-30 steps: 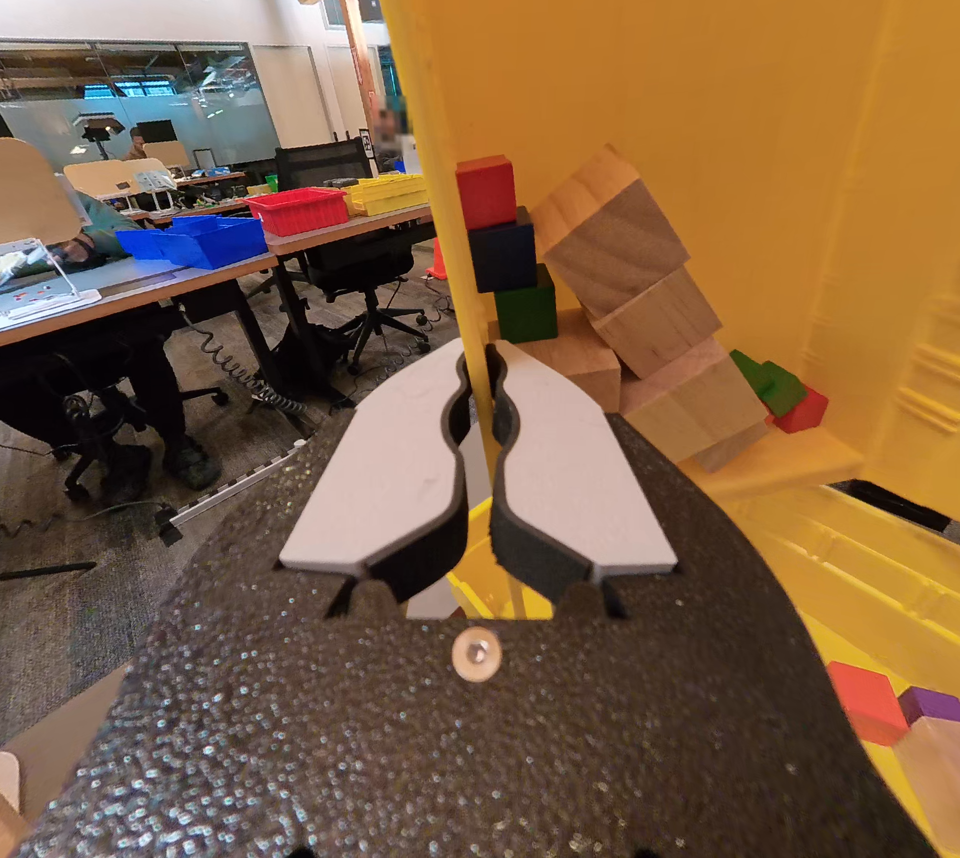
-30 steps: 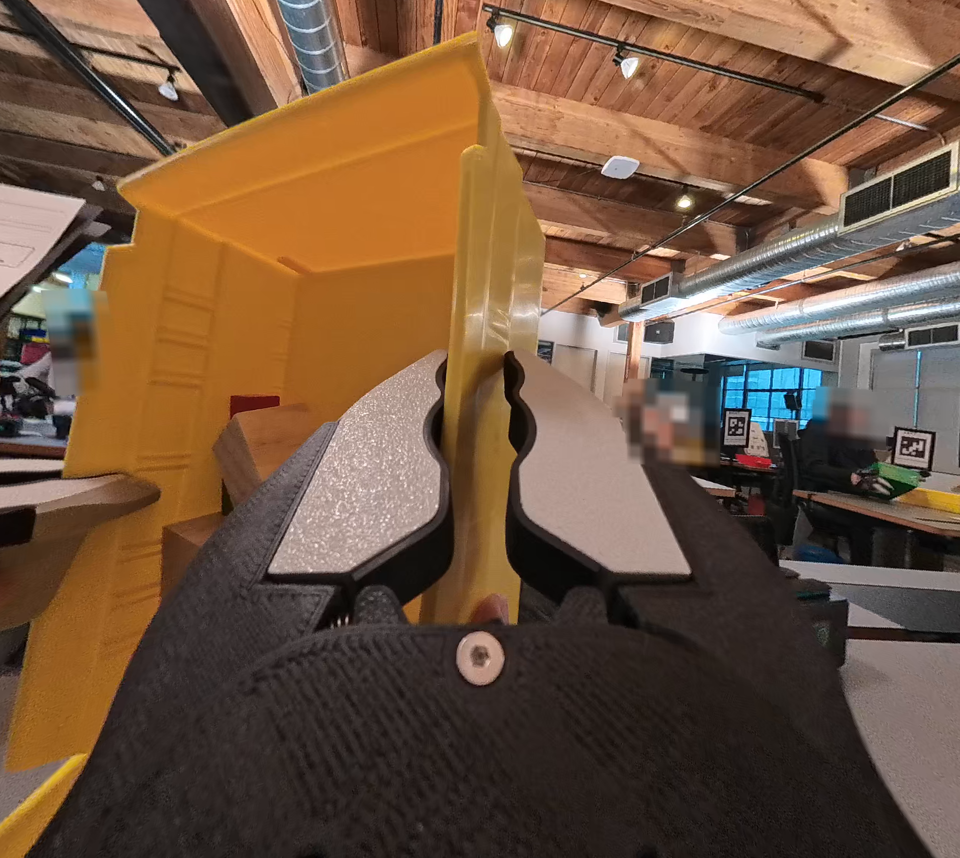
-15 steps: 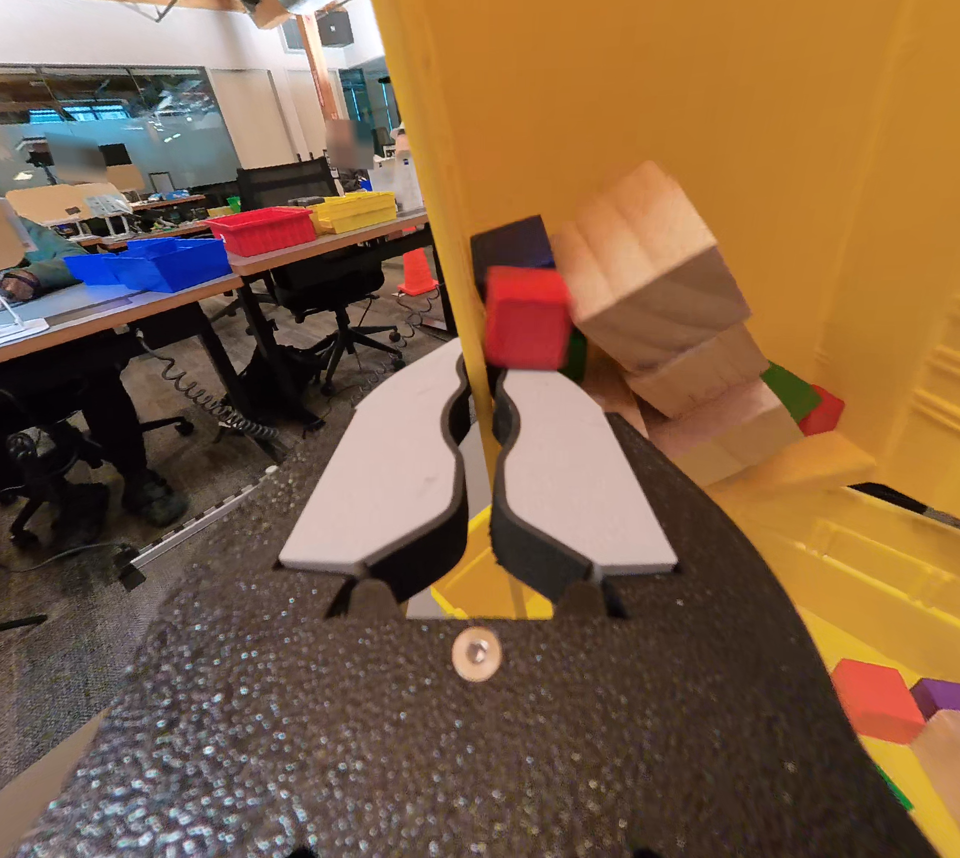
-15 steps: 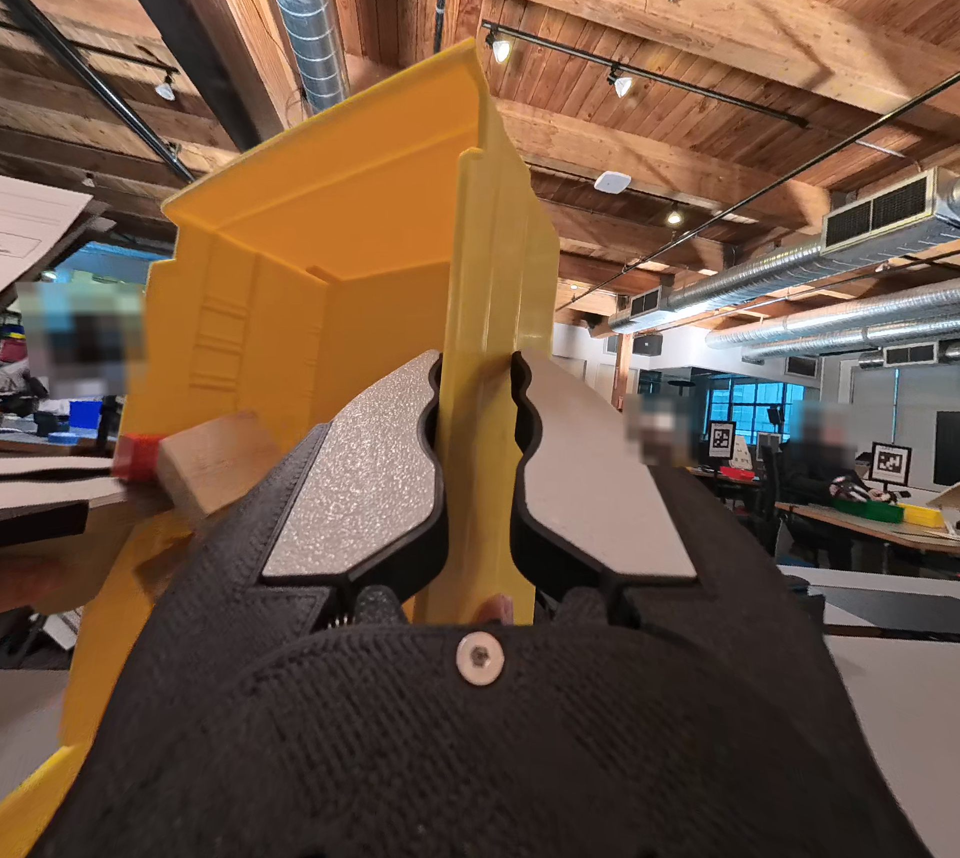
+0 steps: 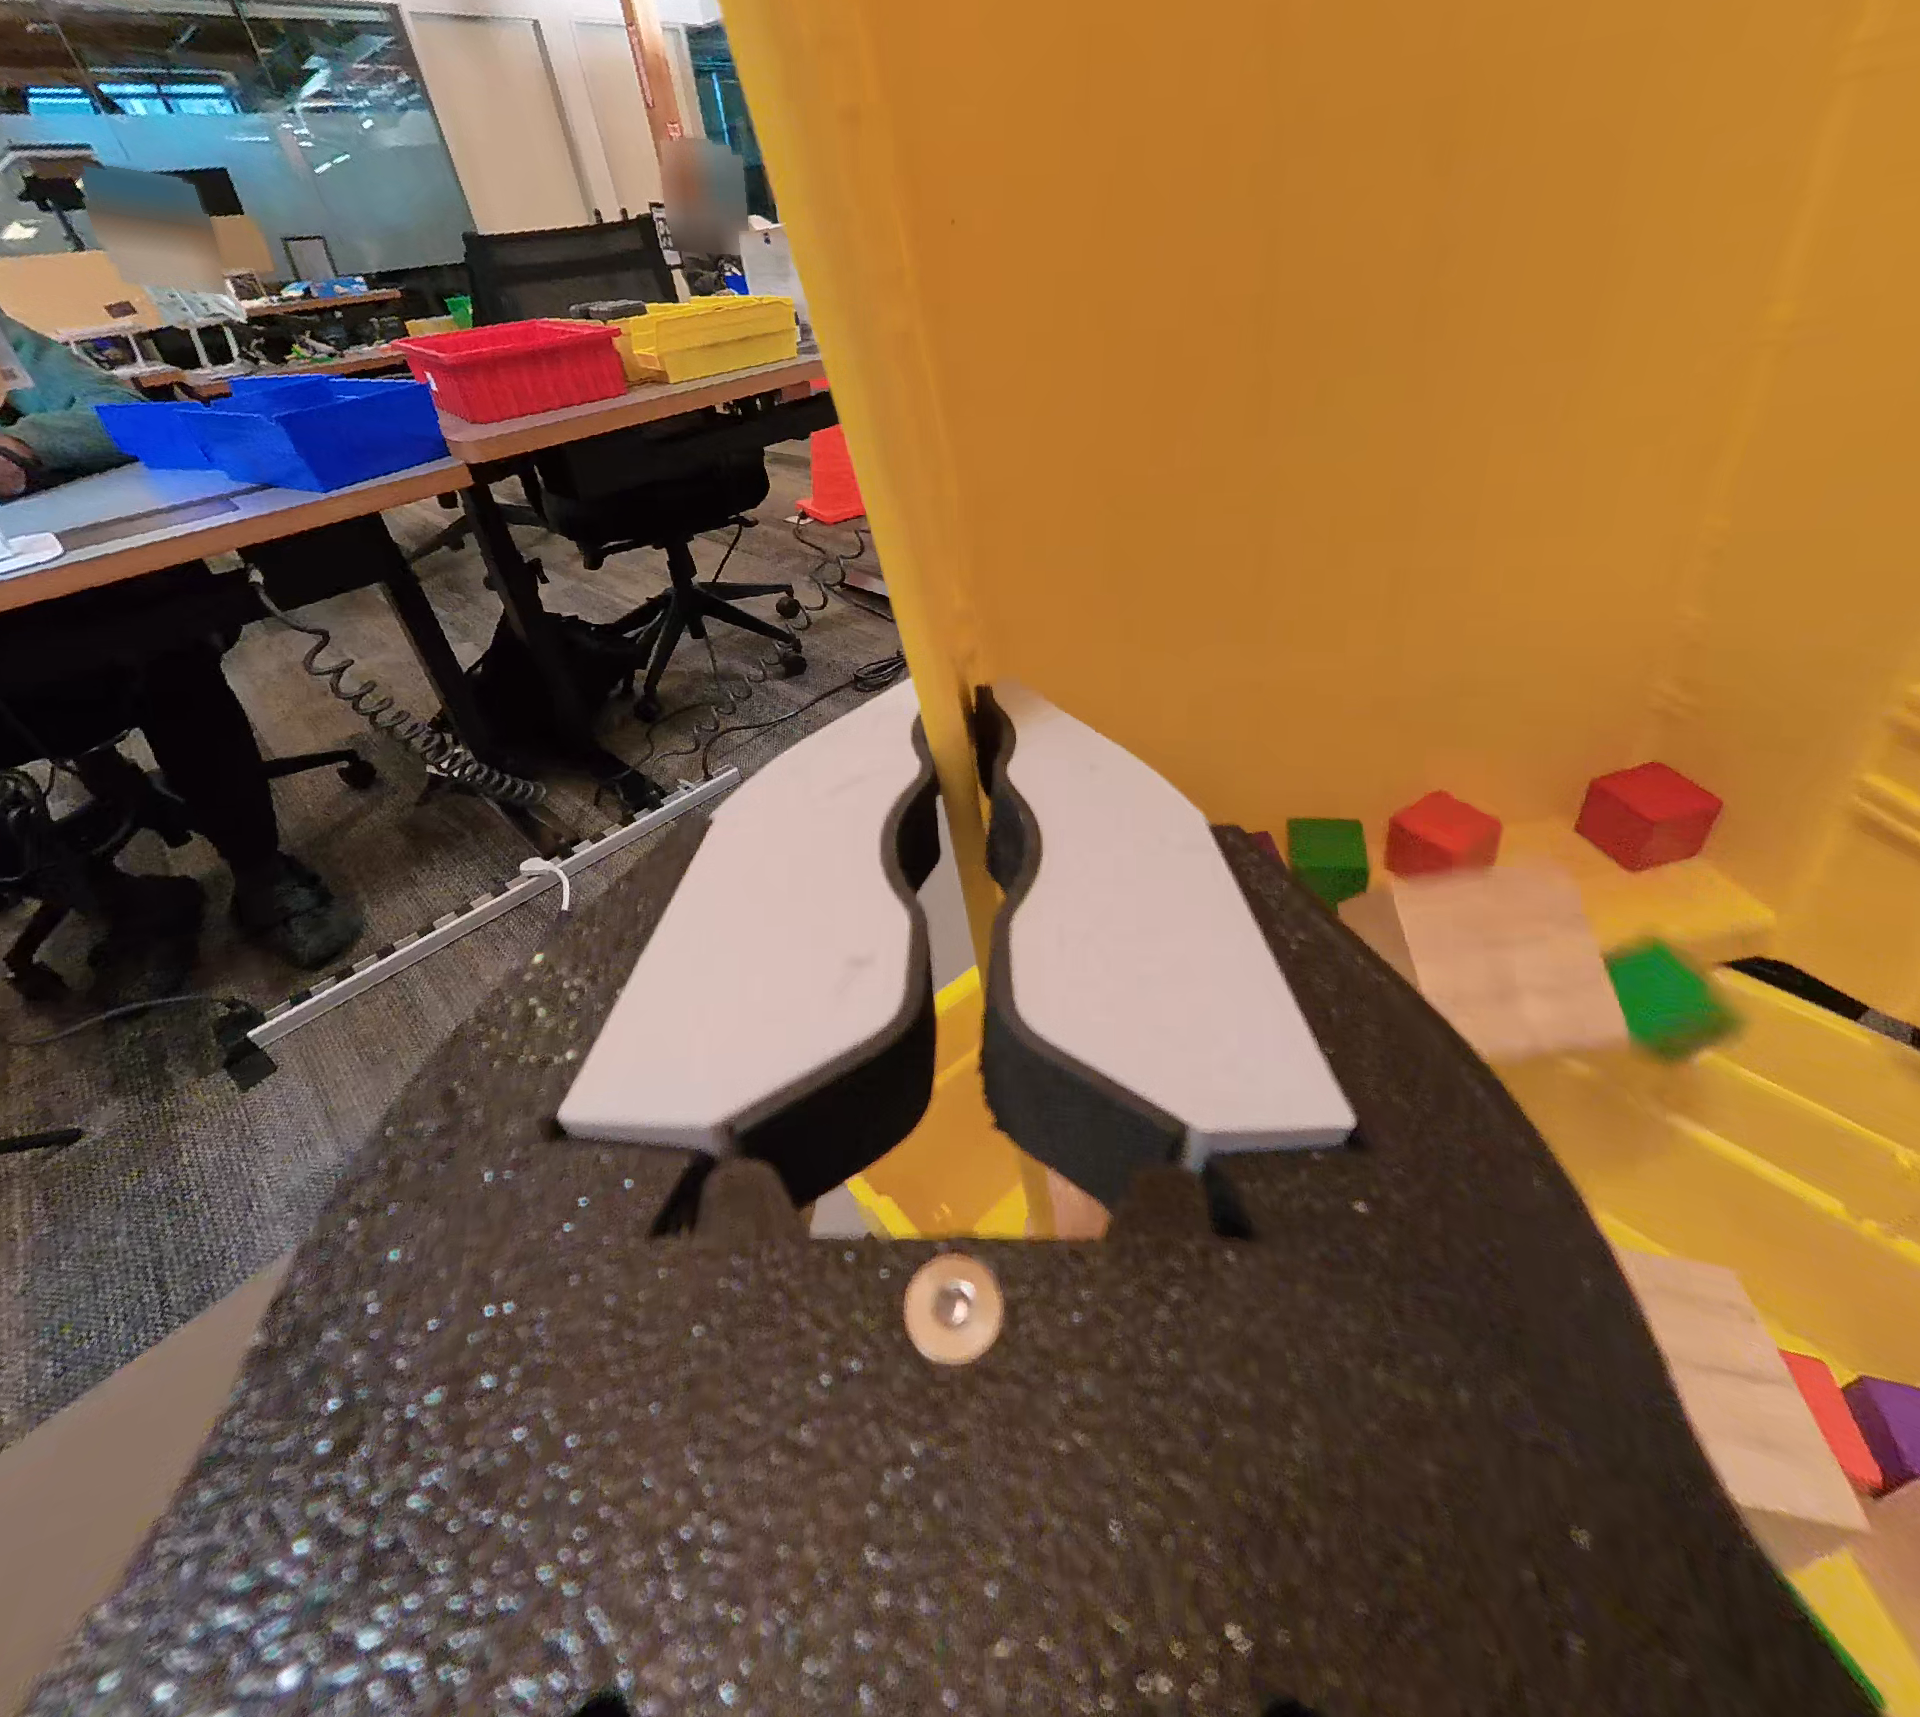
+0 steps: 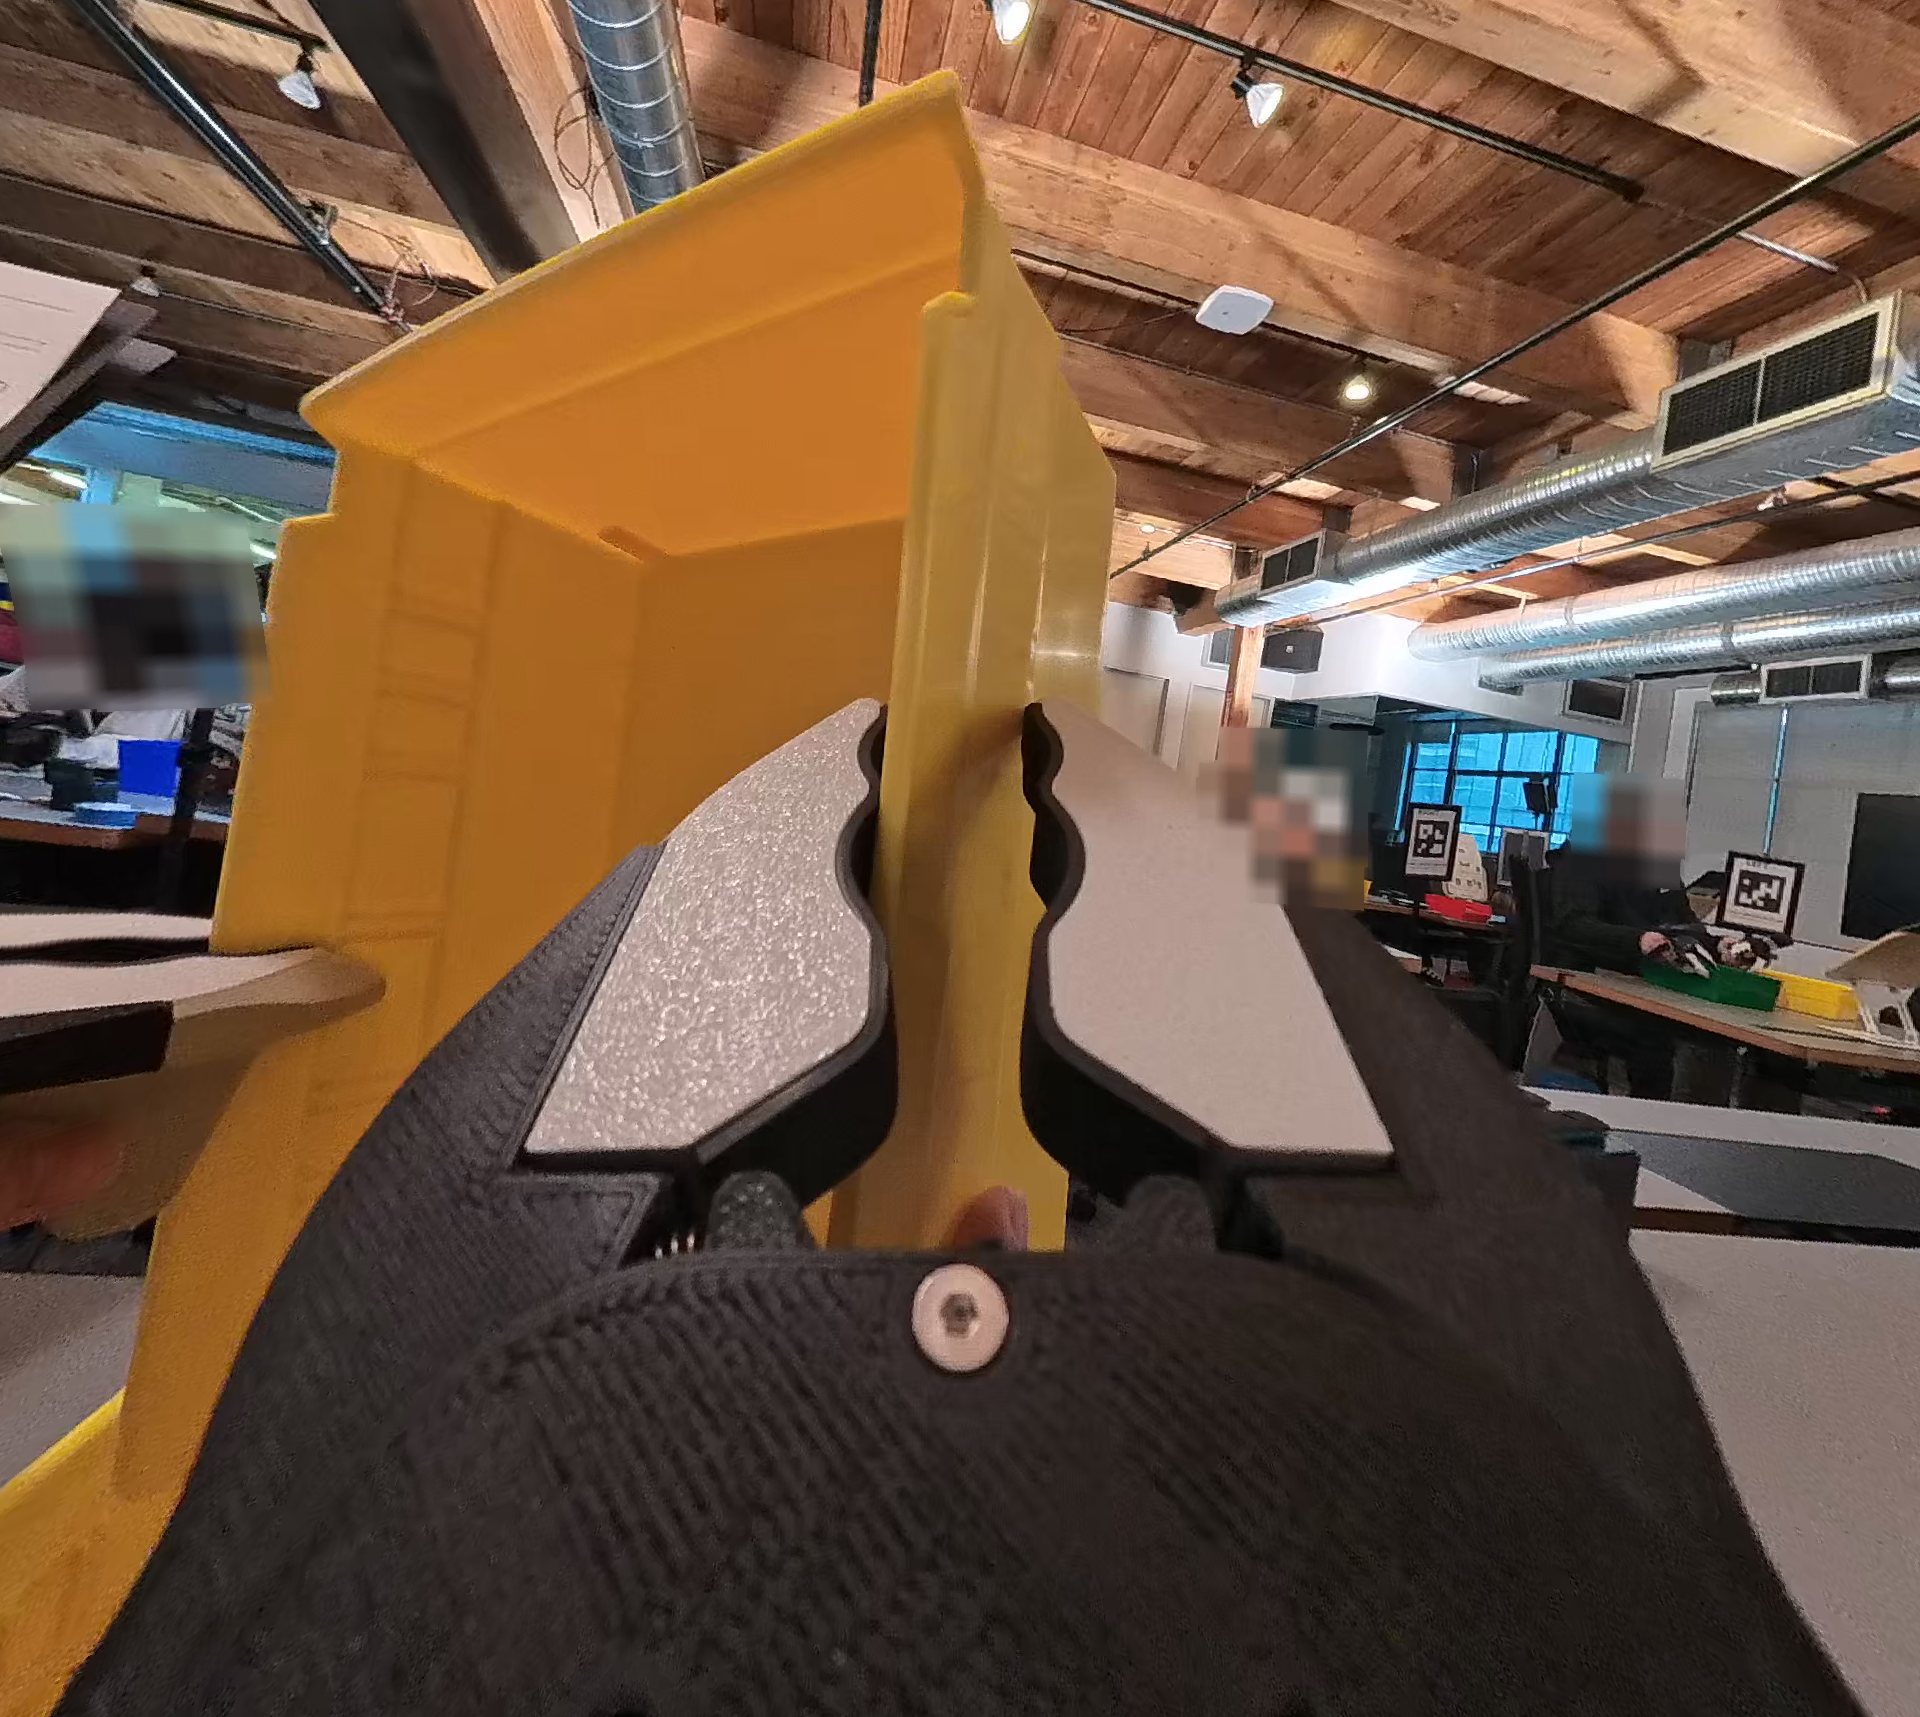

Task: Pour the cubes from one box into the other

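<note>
A yellow box [image 5: 1351, 265] is tipped up steeply, held from both sides. My left gripper [image 5: 954, 717] is shut on one side wall. My right gripper [image 6: 956, 717] is shut on the opposite wall of the same box [image 6: 644, 441]. Two red cubes [image 5: 1647, 813] and a green cube [image 5: 1325, 855] sit at the box's low lip. A blurred wooden block [image 5: 1507, 961] and a green cube [image 5: 1668, 997] are falling. Below lies a second yellow box [image 5: 1766, 1148] holding a wooden block [image 5: 1735, 1397], a red cube [image 5: 1829, 1428] and a purple cube [image 5: 1891, 1428].
In the left wrist view, desks to the left carry blue bins [image 5: 312, 431], a red bin [image 5: 509, 363] and yellow bins [image 5: 717, 332], with an office chair [image 5: 665, 504] and a seated person beside them. A grey table [image 6: 1787, 1355] lies to the right.
The held box has tipped steeper. The stacked wooden blocks and coloured cubes have slid off its wall and are tumbling out toward the lower box. Both grippers stay shut on it.
</note>
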Tool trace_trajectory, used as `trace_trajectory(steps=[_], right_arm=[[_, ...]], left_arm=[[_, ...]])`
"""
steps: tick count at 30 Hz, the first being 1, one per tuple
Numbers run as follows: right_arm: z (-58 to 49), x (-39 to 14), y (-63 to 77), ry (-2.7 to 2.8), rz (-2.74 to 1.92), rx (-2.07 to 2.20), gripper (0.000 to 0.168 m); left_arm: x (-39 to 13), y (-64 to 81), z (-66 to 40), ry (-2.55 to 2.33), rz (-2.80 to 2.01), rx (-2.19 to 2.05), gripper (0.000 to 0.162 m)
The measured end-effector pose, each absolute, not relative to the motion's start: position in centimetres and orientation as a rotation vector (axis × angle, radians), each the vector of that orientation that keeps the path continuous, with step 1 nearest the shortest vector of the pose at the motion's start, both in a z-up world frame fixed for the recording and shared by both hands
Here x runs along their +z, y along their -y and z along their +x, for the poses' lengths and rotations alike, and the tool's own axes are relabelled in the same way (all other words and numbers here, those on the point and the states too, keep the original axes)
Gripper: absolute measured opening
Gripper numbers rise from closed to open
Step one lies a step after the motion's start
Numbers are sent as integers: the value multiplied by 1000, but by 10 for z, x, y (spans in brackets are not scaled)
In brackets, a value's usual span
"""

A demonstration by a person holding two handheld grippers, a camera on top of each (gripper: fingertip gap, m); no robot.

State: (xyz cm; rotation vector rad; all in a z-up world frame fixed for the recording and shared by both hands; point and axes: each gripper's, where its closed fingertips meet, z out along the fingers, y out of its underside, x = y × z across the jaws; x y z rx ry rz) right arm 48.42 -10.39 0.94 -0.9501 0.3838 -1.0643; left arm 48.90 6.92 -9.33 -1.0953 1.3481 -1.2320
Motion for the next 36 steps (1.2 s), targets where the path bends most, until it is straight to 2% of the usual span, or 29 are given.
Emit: trace_trajectory(steps=[6, 21, 36], right_arm=[[487, 12, 107, -392, -941, -1048, 23], [441, 59, 98, -180, -822, -1169, 22], [452, 45, 101, -251, -870, -1120, 22]], left_arm=[[-86, -69, 484, -1345, -1068, -1220, 3], [-42, -76, 464, -1161, -963, -1307, 3], [-56, -74, 461, -1238, -978, -1274, 3]])
